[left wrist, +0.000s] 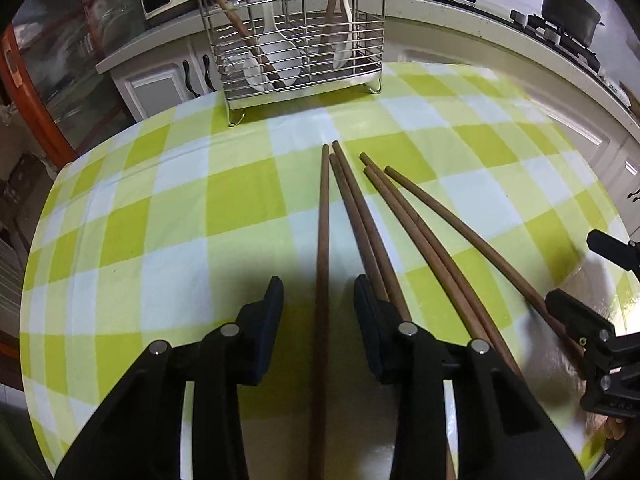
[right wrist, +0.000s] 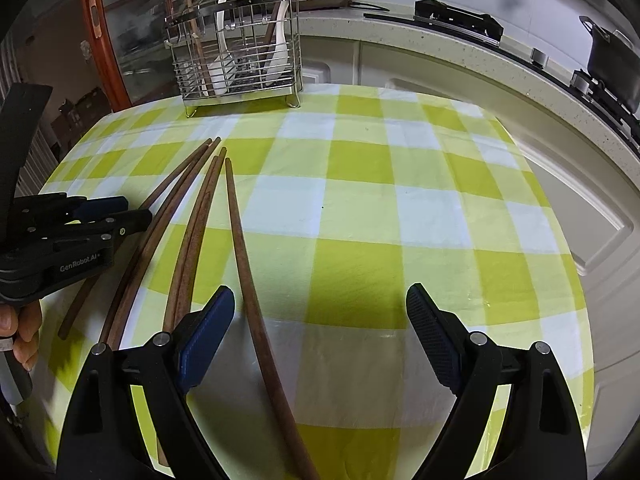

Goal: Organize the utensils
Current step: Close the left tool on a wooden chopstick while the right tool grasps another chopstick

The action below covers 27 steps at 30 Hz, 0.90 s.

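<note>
L gripper [left wrist: 318,312] was seen straddling one chopstick [left wrist: 322,240], jaws apart, untouching; centring advised before clamping. R gripper [right wrist: 320,328] gaped wide. Rack [left wrist: 298,36] at 12 o'clock.

A black pot [left wrist: 570,10] sits on the gas stove [left wrist: 560,36], right of a white countertop [right wrist: 400,38]; a glass-fronted cabinet [right wrist: 132,32] stands left.

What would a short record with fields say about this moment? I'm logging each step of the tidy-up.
surface: table with green checked cloth
loose items: five wooden chopsticks lying side by side
rack: wire utensil rack at the far edge, holding white spoons
left gripper: jaws open, astride one chopstick
right gripper: jaws open, one chopstick between them
</note>
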Each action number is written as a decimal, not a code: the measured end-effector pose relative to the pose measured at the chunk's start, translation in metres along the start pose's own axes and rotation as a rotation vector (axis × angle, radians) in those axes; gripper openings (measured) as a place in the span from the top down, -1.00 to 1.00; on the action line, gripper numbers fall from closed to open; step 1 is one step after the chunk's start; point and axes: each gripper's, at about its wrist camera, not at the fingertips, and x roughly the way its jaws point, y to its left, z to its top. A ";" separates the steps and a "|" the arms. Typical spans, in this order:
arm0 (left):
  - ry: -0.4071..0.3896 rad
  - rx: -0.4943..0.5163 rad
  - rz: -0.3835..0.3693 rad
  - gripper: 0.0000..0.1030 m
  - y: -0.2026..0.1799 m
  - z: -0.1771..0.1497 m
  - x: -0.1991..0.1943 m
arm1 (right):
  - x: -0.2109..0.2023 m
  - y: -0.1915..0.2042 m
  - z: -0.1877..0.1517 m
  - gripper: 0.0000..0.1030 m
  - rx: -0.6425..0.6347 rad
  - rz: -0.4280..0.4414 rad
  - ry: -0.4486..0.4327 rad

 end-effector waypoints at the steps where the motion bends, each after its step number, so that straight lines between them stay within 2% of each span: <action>1: 0.002 0.002 -0.004 0.36 0.000 0.001 0.001 | 0.001 0.000 0.000 -0.59 -0.001 0.000 0.001; 6: 0.005 0.018 -0.030 0.60 -0.004 0.003 0.002 | 0.004 0.003 0.002 -0.59 -0.021 -0.009 0.014; 11: 0.001 0.028 -0.036 0.68 -0.006 0.003 0.002 | 0.004 0.006 0.001 -0.59 -0.039 -0.023 0.021; 13: 0.003 0.031 -0.032 0.87 -0.007 0.004 0.002 | 0.005 0.005 0.002 -0.59 -0.032 -0.025 0.026; 27: -0.008 -0.024 -0.030 0.87 0.007 -0.005 -0.007 | 0.022 0.012 0.007 -0.55 -0.064 0.018 0.074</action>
